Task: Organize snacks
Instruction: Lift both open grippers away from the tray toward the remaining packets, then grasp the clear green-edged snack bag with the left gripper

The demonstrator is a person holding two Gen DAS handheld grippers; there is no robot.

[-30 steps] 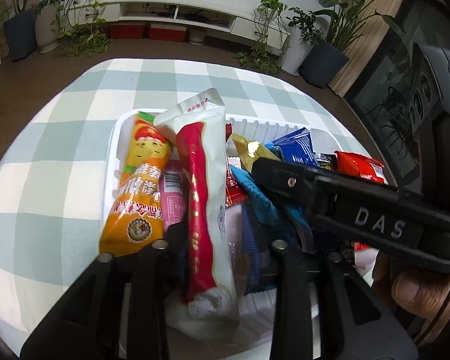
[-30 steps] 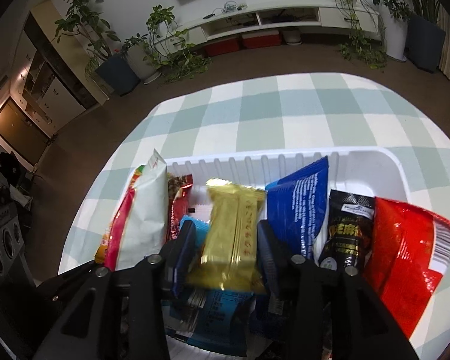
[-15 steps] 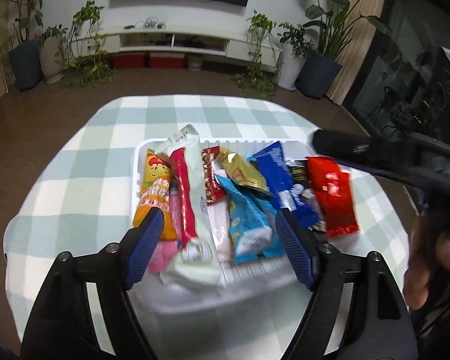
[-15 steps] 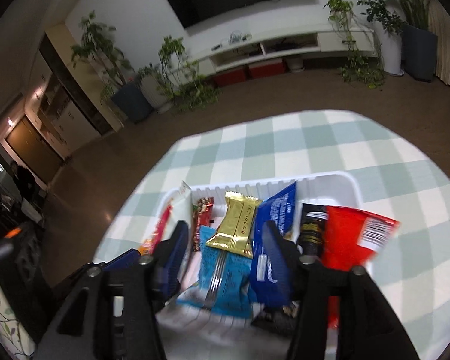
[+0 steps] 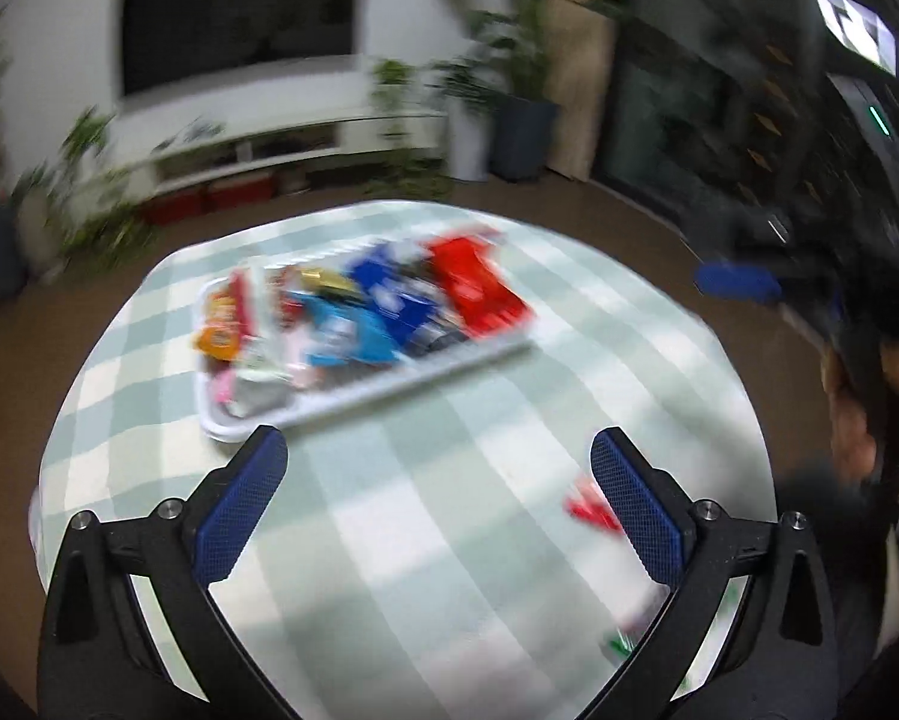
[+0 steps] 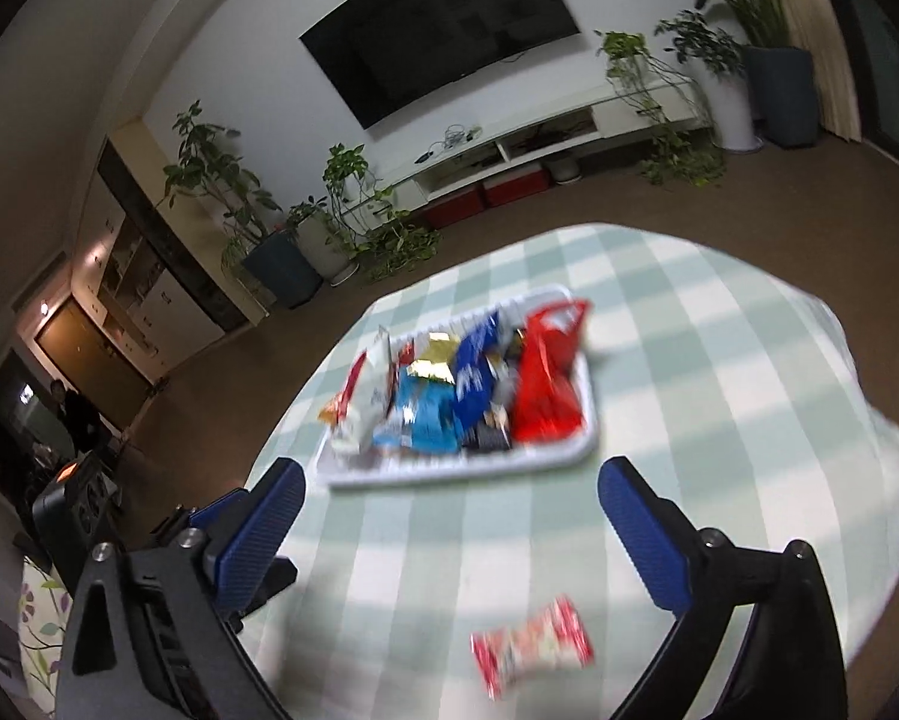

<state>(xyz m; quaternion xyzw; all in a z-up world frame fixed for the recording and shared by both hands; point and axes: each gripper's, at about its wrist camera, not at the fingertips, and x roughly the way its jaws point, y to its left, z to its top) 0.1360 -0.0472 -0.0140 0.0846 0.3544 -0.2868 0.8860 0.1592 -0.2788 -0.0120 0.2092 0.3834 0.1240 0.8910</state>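
— Left gripper (image 5: 437, 480) and right gripper (image 6: 449, 498): is anything being gripped?
— Nothing; both are being held wide open above the desk (image 6: 719, 372).
— Snacks?
— Most are being kept in the white tray (image 6: 569, 456); one red-and-white packet (image 6: 533, 648) is lying loose nearby.

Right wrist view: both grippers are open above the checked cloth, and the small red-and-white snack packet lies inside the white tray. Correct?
Not quite. In the right wrist view the red-and-white snack packet lies on the checked cloth, outside the white tray. The rest stands.
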